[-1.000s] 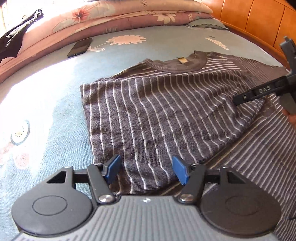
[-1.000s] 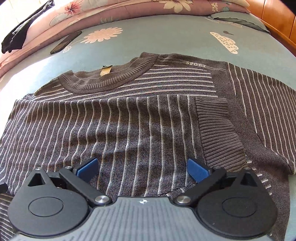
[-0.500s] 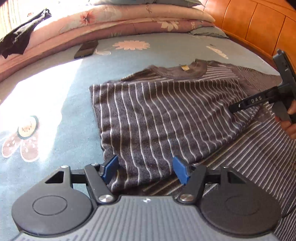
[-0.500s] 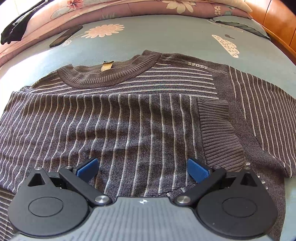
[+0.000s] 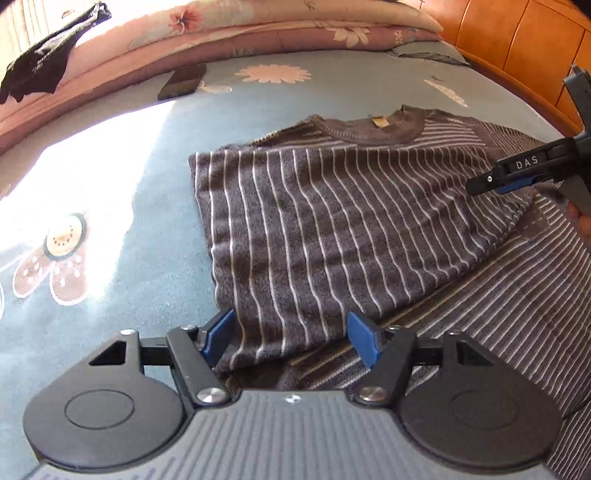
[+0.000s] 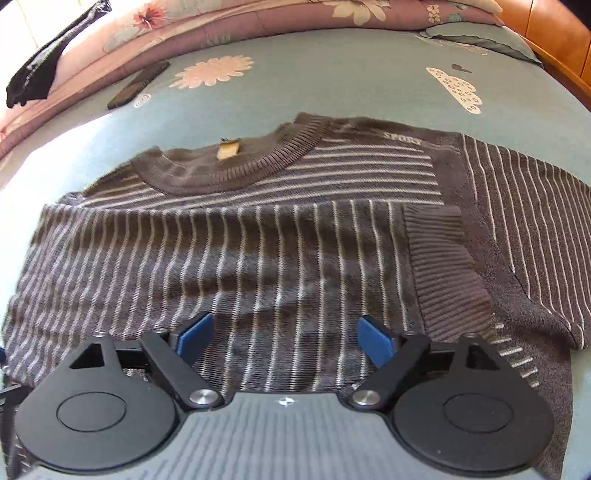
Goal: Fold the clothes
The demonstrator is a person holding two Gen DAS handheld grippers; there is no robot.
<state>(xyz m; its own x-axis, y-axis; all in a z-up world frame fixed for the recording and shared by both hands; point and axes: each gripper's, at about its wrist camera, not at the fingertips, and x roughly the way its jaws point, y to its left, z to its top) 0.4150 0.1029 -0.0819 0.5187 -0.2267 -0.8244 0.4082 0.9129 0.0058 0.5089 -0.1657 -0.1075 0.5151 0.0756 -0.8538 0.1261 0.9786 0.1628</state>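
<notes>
A grey sweater with thin white stripes (image 5: 332,229) lies on the bed, its left sleeve folded across the chest. It fills the right wrist view (image 6: 258,251), collar and tan label (image 6: 229,150) at the far side. My left gripper (image 5: 291,338) is open, just above the folded sleeve's near edge. My right gripper (image 6: 282,338) is open over the folded sleeve, near its ribbed cuff (image 6: 443,269). The right gripper also shows in the left wrist view (image 5: 517,173) at the right edge.
A blue flowered bedsheet (image 5: 129,192) covers the bed. A black phone (image 5: 183,80) lies at the far side. A pink quilt (image 5: 240,26) and a dark garment (image 5: 44,62) lie behind it. A wooden headboard (image 5: 517,40) stands at the right.
Both grippers have pulled back and risen a little from the sweater. The right gripper's fingers have narrowed somewhat but remain open. The sweater has not moved.
</notes>
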